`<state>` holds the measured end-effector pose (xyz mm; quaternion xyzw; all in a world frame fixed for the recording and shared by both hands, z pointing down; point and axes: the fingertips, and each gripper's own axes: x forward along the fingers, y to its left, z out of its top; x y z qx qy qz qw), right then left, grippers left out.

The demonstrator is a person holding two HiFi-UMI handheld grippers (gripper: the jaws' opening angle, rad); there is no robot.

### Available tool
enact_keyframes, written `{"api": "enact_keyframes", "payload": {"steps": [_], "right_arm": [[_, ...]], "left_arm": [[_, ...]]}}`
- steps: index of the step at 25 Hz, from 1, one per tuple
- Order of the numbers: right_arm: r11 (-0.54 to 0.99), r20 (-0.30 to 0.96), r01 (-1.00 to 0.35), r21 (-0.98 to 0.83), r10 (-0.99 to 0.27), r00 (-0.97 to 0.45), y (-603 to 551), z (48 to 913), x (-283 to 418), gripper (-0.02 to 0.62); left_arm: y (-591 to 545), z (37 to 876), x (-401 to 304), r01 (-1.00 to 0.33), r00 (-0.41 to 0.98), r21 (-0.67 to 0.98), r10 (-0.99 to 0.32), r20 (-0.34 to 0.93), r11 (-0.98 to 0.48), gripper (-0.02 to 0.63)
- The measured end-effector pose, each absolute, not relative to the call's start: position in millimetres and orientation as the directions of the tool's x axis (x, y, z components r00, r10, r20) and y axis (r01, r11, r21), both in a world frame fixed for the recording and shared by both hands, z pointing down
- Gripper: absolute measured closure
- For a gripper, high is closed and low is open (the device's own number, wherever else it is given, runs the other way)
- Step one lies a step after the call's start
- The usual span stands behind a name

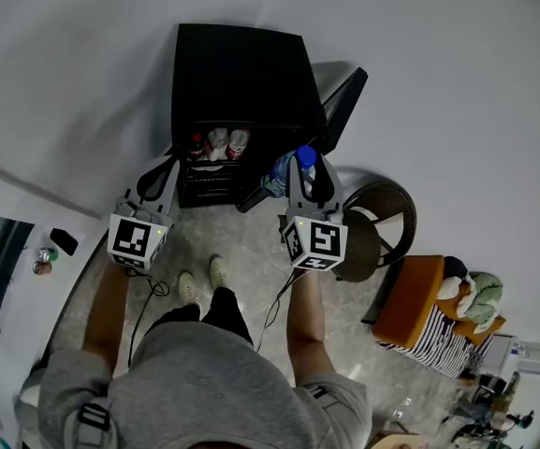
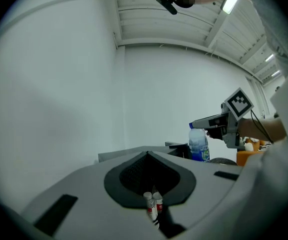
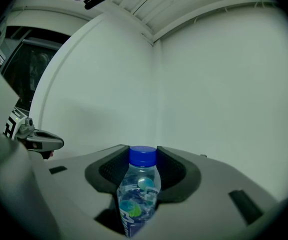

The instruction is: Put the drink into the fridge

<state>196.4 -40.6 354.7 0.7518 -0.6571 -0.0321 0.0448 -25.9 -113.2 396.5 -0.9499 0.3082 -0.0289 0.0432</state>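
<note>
Right tool (image 1: 305, 180) clamped on upright blue-capped drink bottle (image 3: 139, 194), just right of open black fridge (image 1: 241, 73). Left tool (image 1: 160, 178) jaws together, empty. Pale floor (image 1: 251, 241), white walls.

No readable text, brand or number anywhere. On the drink bottle (image 3: 138, 191), a blue label with white lettering, too warped to read. Red labels on the small bottles (image 1: 217, 142) in the fridge (image 1: 241, 73), too small. Elsewhere only black-and-white square markers (image 1: 317, 240).
</note>
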Motion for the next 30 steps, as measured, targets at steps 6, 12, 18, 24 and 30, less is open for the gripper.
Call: {"api": "enact_keyframes", "payload": {"steps": [6,12,18,24,30], "right_arm": [[-0.087,0.045,-0.994,0.066,-0.995,0.090,-52.7,396.1,209.3,0.410],[-0.064,0.048,-0.997,0.039,-0.997,0.066,-65.8,429.9,222.3,0.410],[-0.067,0.056,-0.997,0.040,-0.996,0.069,-87.0,465.5,238.3,0.410],[-0.083,0.057,-0.996,0.042,-0.995,0.085,-107.8,501.8,250.2,0.410],[-0.104,0.055,-0.994,0.024,-0.993,0.105,-126.9,536.9,261.3,0.410]], "left_arm": [[-115.5,412.1,-7.1,-0.593,0.799,-0.093,-0.599,0.059,-0.800,0.601],[-118.0,431.9,9.4,-0.595,0.795,-0.087,-0.601,0.085,-0.799,0.601],[-130.3,462.1,20.4,-0.613,0.779,-0.079,-0.618,0.105,-0.786,0.601],[-140.8,492.4,27.7,-0.631,0.762,-0.063,-0.633,0.136,-0.774,0.601],[-153.5,519.8,28.7,-0.648,0.748,-0.066,-0.651,0.130,-0.758,0.601]]}}
